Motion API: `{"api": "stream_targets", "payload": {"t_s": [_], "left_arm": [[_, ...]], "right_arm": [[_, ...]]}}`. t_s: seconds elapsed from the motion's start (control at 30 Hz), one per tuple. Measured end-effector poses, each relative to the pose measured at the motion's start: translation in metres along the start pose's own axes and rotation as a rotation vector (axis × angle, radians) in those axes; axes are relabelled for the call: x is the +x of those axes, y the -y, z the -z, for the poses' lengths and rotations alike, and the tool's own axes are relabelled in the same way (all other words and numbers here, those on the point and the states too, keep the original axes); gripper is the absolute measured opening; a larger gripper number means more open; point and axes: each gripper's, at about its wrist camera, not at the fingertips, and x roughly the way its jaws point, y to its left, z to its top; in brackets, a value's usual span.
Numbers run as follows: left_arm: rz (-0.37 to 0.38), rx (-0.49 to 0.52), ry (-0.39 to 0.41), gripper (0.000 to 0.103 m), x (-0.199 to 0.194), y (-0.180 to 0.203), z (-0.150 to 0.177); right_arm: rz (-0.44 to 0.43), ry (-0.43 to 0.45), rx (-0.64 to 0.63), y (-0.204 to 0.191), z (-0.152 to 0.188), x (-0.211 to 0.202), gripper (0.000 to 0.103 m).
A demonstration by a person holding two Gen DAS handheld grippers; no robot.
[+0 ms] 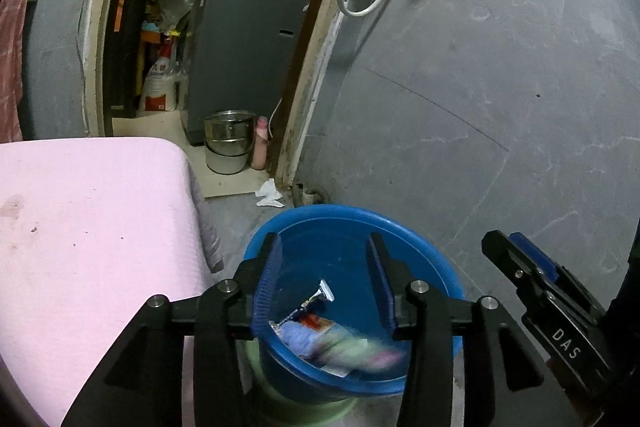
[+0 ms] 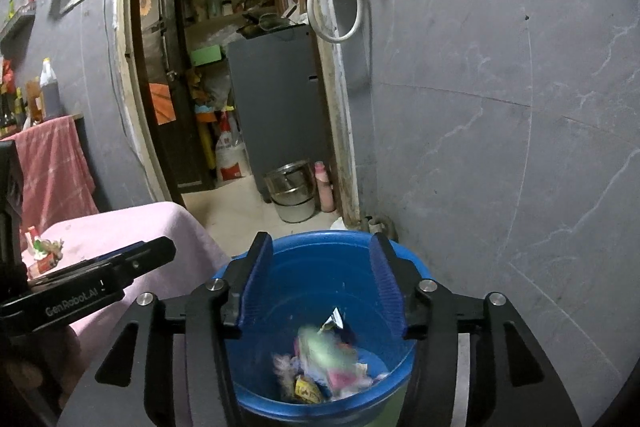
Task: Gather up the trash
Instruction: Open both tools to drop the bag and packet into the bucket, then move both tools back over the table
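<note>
A blue plastic basin (image 1: pixel 424 247) stands on the floor and holds trash: a razor (image 1: pixel 320 294), wrappers and a blurred green-and-pink piece (image 1: pixel 352 347). My left gripper (image 1: pixel 326 251) is open and empty above the basin. My right gripper (image 2: pixel 320 251) is open and empty above the same basin (image 2: pixel 312 243), with the blurred green-pink trash (image 2: pixel 328 355) below it. The right gripper also shows in the left wrist view (image 1: pixel 520 259), the left one in the right wrist view (image 2: pixel 132 263). A white crumpled tissue (image 1: pixel 269 193) lies on the floor beyond the basin.
A table with a pink cloth (image 1: pixel 88 227) stands left of the basin; small wrappers (image 2: pixel 42 251) lie on it. A steel bucket (image 1: pixel 228 141) and pink bottle (image 1: pixel 260 143) stand in the doorway. A grey tiled wall (image 1: pixel 500 87) is on the right.
</note>
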Motion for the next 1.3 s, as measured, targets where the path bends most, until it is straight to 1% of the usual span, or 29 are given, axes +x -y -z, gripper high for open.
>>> {"api": "stream_targets", "payload": {"t_s": [0.07,0.13,0.2,0.27,0.3,0.37,0.4,0.47,0.5,0.57,0.63,0.7,0.93,1.07,1.3], "left_arm": [[0.000,-0.011,0.008,0.047,-0.003,-0.001,-0.001],[-0.002,-0.019,0.020,0.049,-0.008,-0.003,-0.004],[-0.013,-0.020,0.040,0.055,-0.015,-0.005,-0.008],[-0.027,-0.025,0.072,0.063,-0.025,-0.005,-0.011],[-0.036,-0.028,0.090,0.065,-0.031,-0.008,-0.014],[-0.058,-0.032,0.125,0.080,-0.041,-0.012,-0.019],[-0.068,-0.036,0.145,0.083,-0.047,-0.015,-0.021],[-0.092,-0.044,0.185,0.094,-0.061,-0.024,-0.025],[-0.106,-0.047,0.201,0.096,-0.067,-0.028,-0.027],[-0.135,-0.047,0.226,0.097,-0.079,-0.036,-0.029],[-0.165,-0.032,0.243,0.097,-0.089,-0.041,-0.030],[-0.200,-0.013,0.263,0.097,-0.098,-0.047,-0.029],[-0.258,0.019,0.315,0.097,-0.128,-0.067,-0.021],[-0.283,0.022,0.329,0.097,-0.143,-0.078,-0.020],[-0.341,-0.001,0.338,0.097,-0.173,-0.112,-0.014]], "right_arm": [[-0.001,0.008,0.003,0.000,-0.001,-0.001,0.053],[-0.001,0.017,0.006,-0.001,-0.003,-0.001,0.054],[0.002,0.039,0.009,-0.003,-0.007,-0.005,0.058],[0.000,0.062,0.013,-0.006,-0.011,-0.007,0.071],[-0.004,0.075,0.016,-0.008,-0.014,-0.008,0.072],[-0.010,0.105,0.019,-0.012,-0.018,-0.013,0.077],[-0.013,0.115,0.017,-0.015,-0.021,-0.015,0.078],[-0.014,0.136,0.016,-0.022,-0.025,-0.018,0.088],[-0.010,0.149,0.017,-0.025,-0.027,-0.019,0.090],[-0.011,0.169,0.022,-0.030,-0.030,-0.022,0.099],[-0.020,0.189,0.025,-0.035,-0.032,-0.026,0.103],[-0.042,0.206,0.025,-0.041,-0.033,-0.029,0.103],[-0.100,0.238,-0.028,-0.073,-0.037,-0.035,0.103],[-0.131,0.257,-0.066,-0.095,-0.036,-0.038,0.103],[-0.176,0.254,-0.106,-0.134,-0.037,-0.036,0.103]]}}
